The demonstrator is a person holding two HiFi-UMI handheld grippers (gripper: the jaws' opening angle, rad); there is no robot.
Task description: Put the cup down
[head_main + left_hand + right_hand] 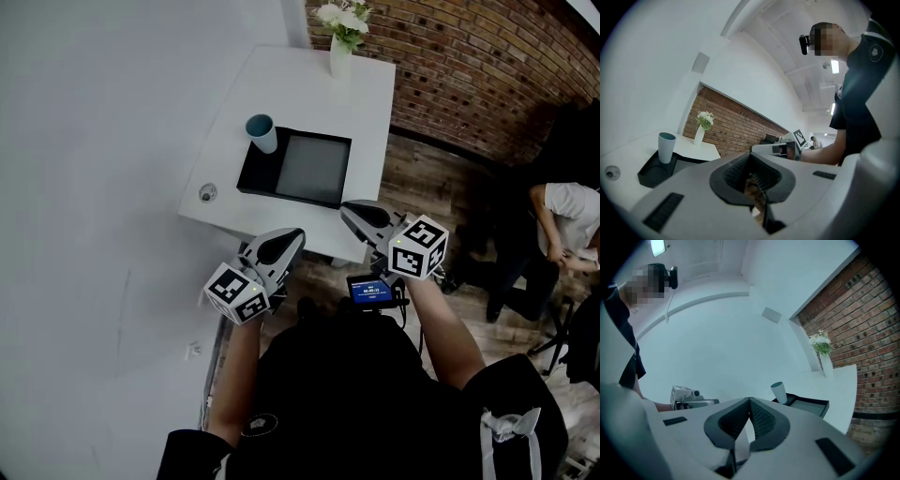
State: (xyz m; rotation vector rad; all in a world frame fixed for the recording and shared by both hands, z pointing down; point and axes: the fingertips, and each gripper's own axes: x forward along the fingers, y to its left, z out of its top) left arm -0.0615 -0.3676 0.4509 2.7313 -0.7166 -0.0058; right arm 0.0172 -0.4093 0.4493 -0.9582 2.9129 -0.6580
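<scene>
A white cup (262, 133) with a teal inside stands upright at the far-left corner of a black tray (314, 169) on the white table (309, 89). Nothing holds it. My left gripper (295, 234) and right gripper (349, 211) hover side by side just off the table's near edge, well short of the tray. Both are shut with nothing between the jaws. The left gripper view shows the cup (666, 147) and tray (651, 171) far left beyond the closed left gripper (751, 159). The right gripper view shows the cup (778, 392) past the closed right gripper (749, 401).
A white vase of flowers (342, 37) stands at the table's far edge by the brick wall (469, 66). A small round object (208, 193) lies near the table's left front corner. Another person (562, 225) stands at the right on the wooden floor.
</scene>
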